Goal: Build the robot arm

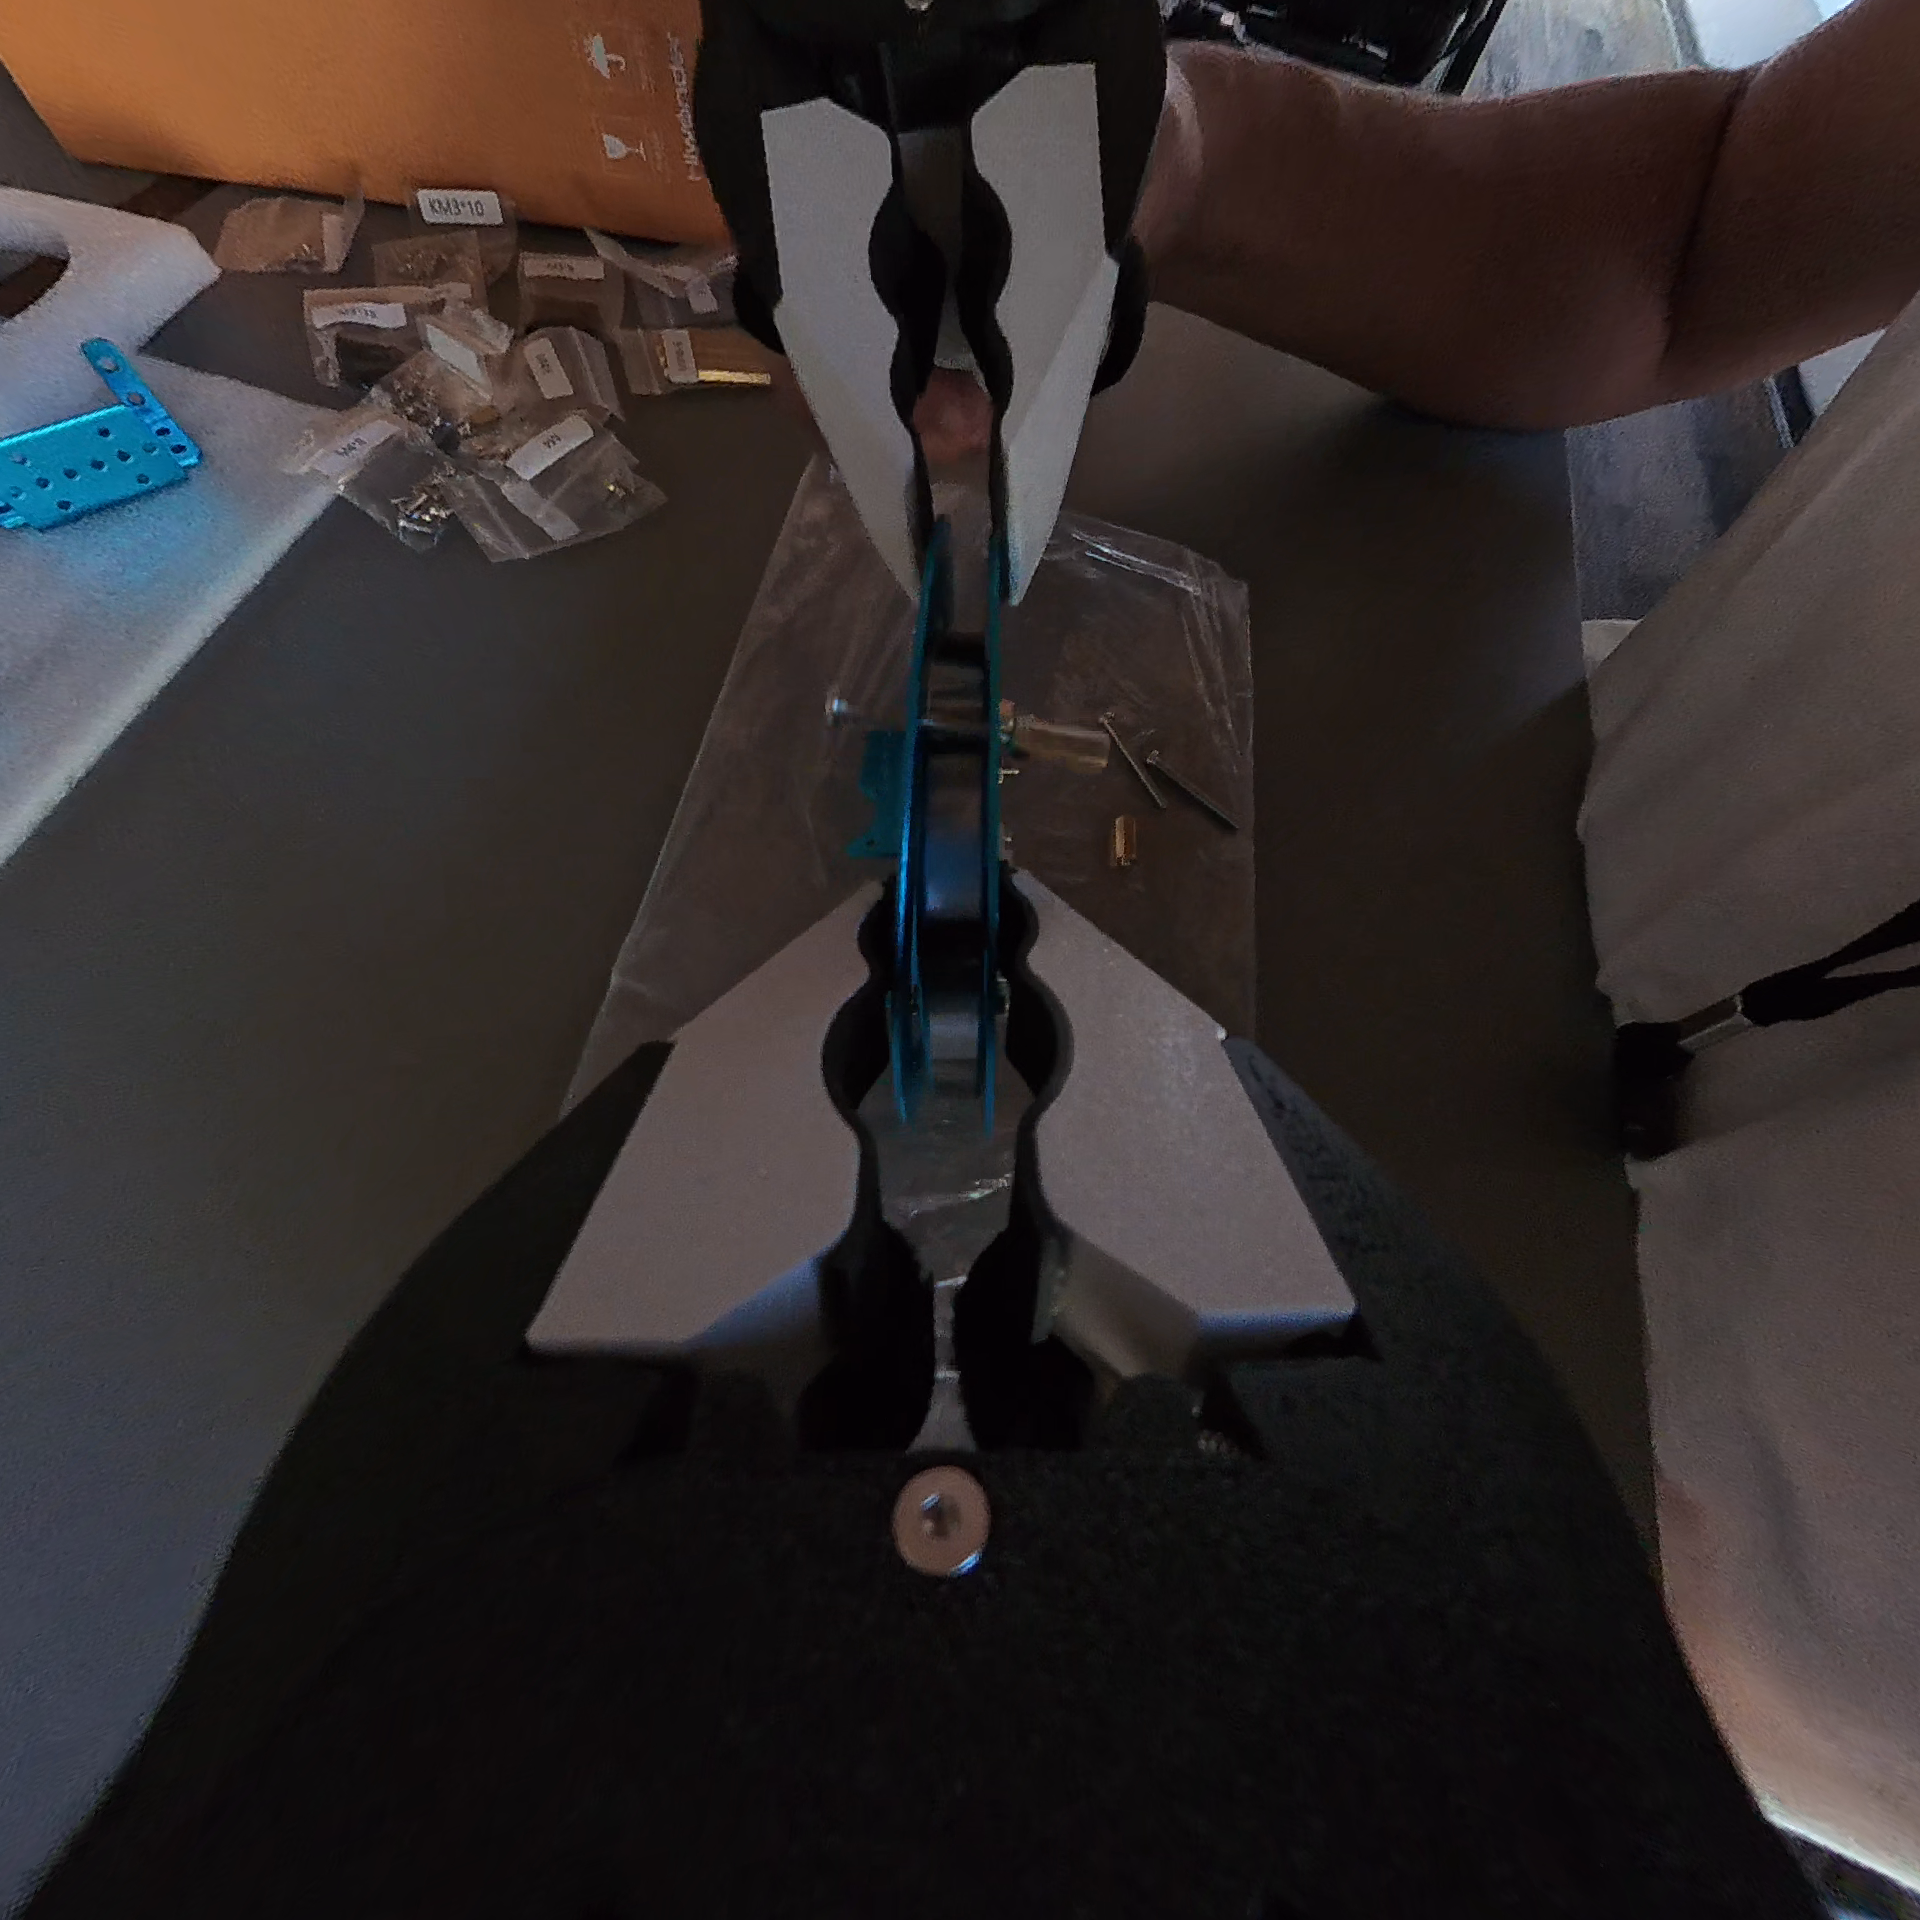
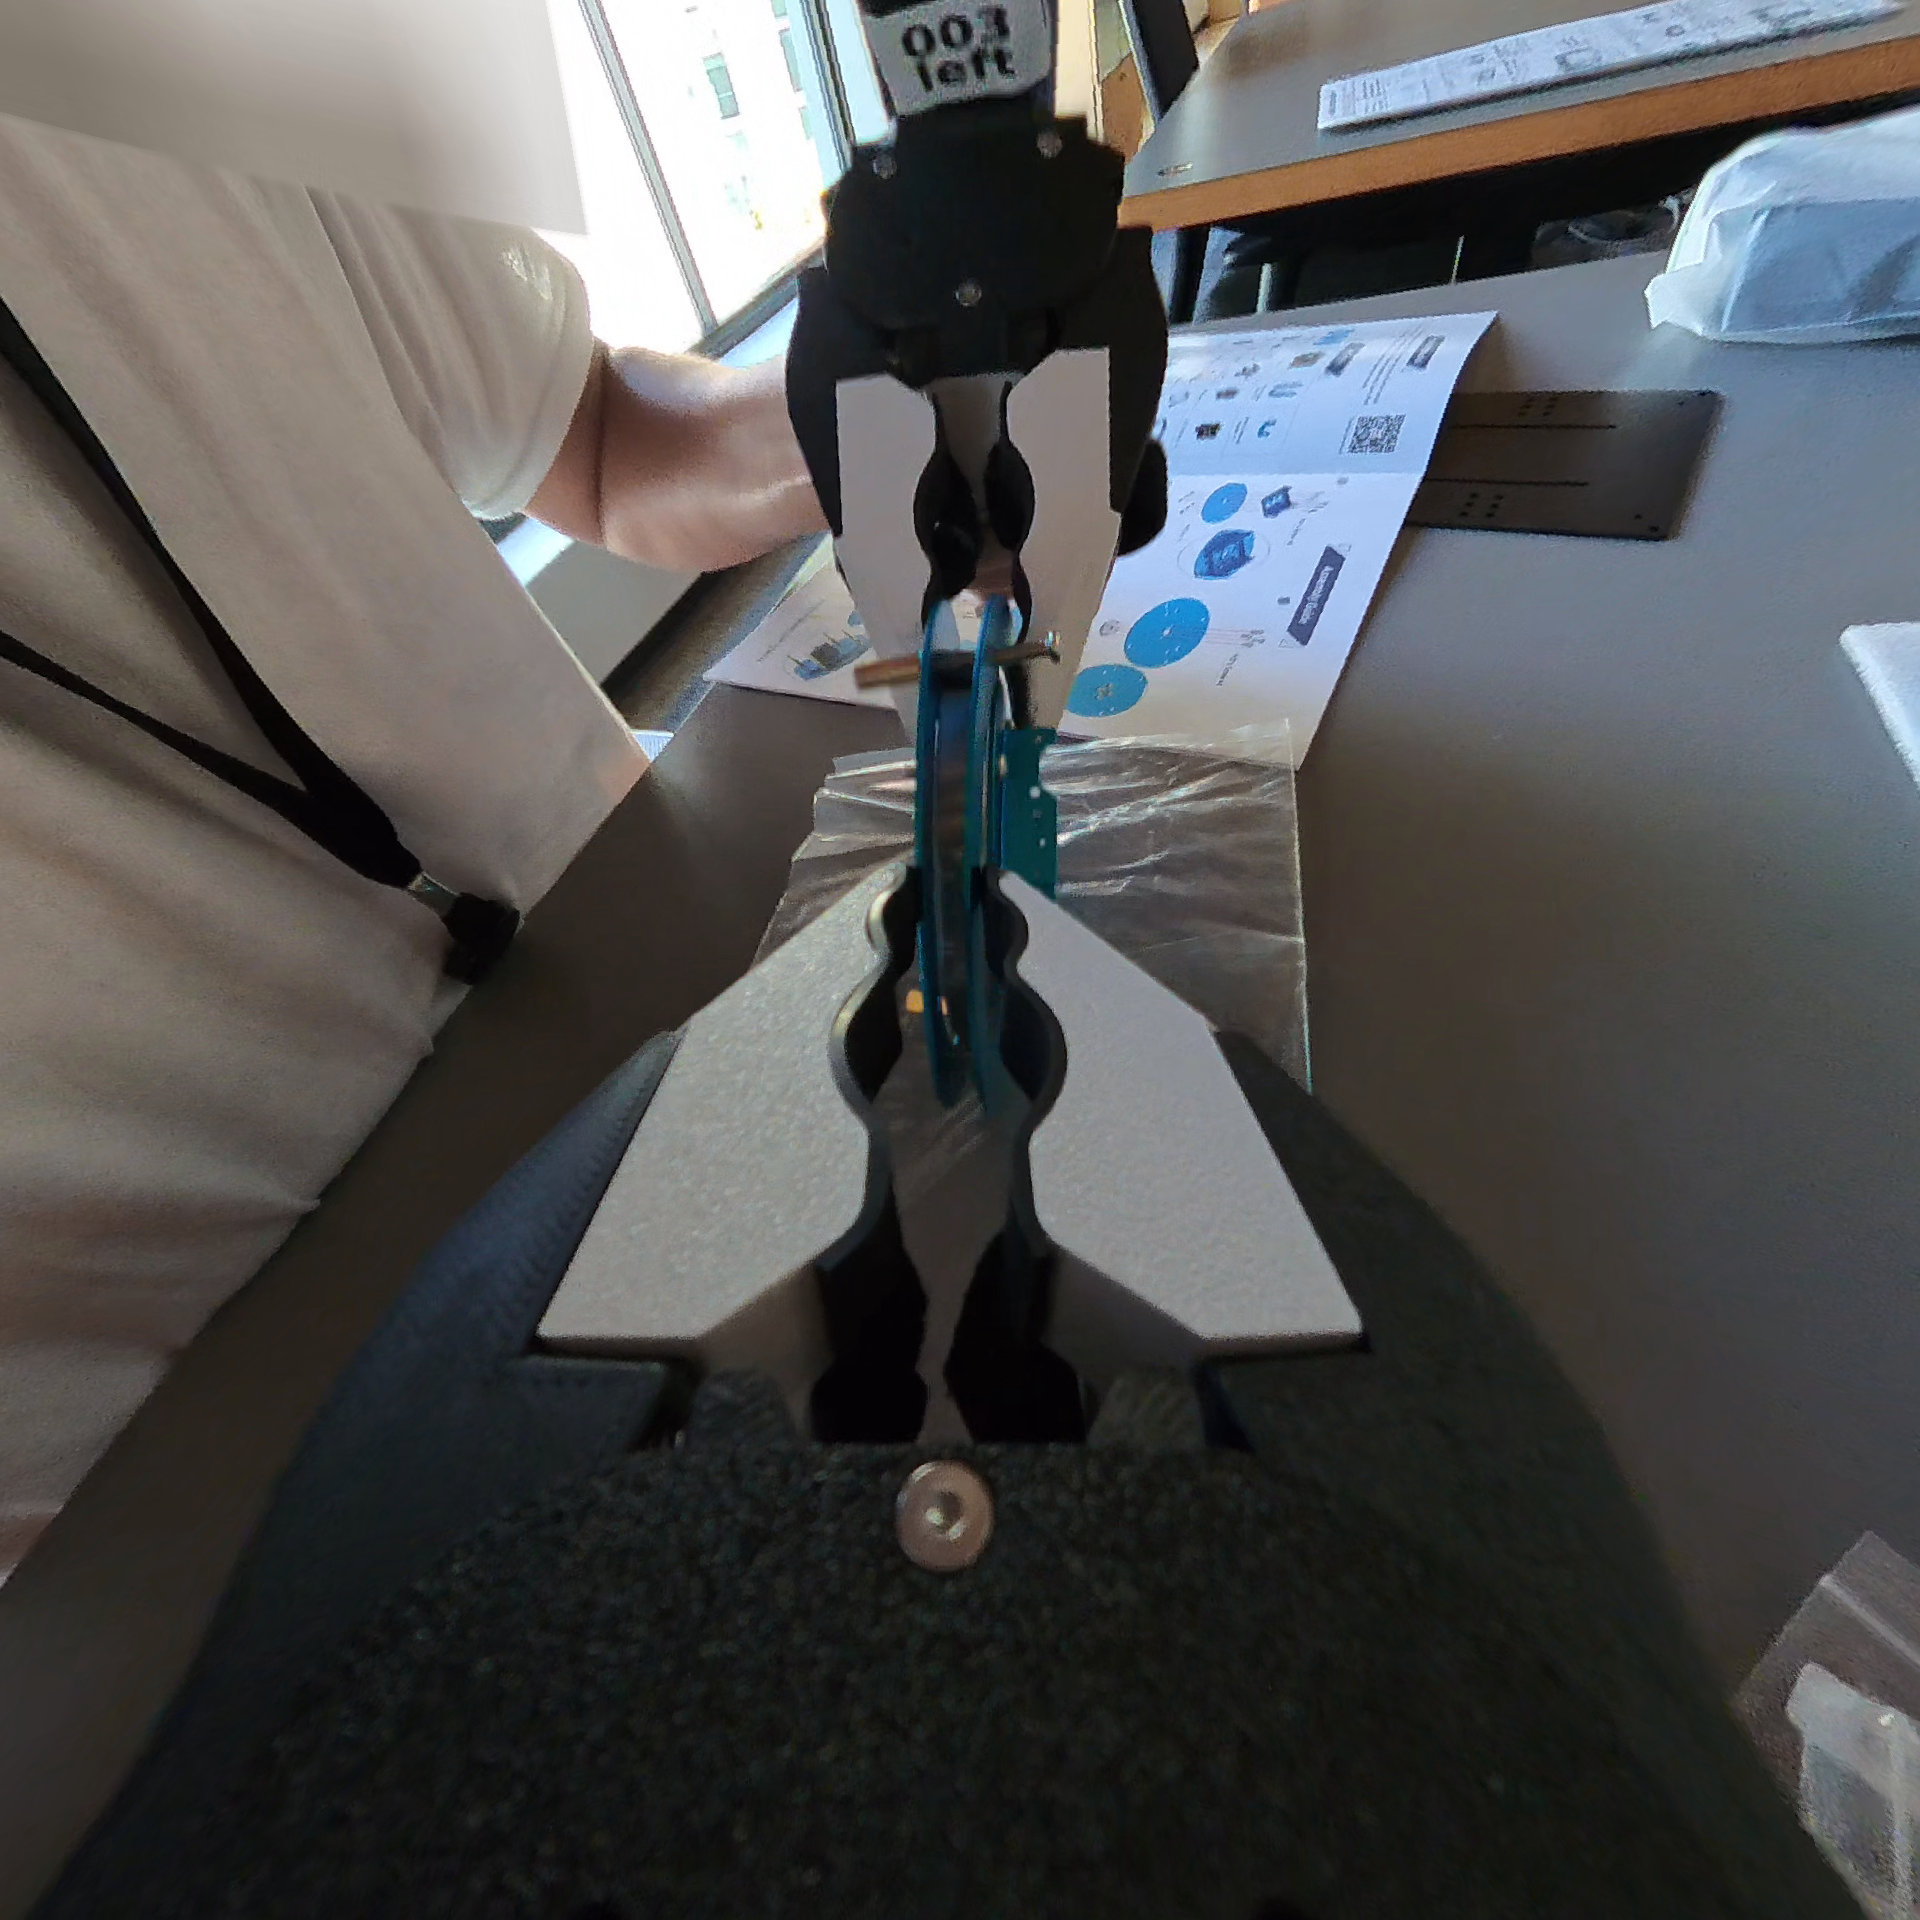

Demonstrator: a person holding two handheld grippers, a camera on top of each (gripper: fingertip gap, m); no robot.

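A blue two-disc metal assembly stands edge-on above a clear plastic bag on the grey table. It has a small blue bracket and screws sticking out of its sides. My left gripper is shut on its near edge. My right gripper is shut on its far edge, facing the left one. In the right wrist view the same assembly sits between my right gripper and my left gripper. The discs' faces are hidden.
Loose pins and a brass standoff lie on the bag. Several small bags of screws, a blue perforated bracket and an orange box lie to the left. A printed sheet and black plate lie behind. A person's torso is close. My right fingertips sit around 6 cm from my left ones.
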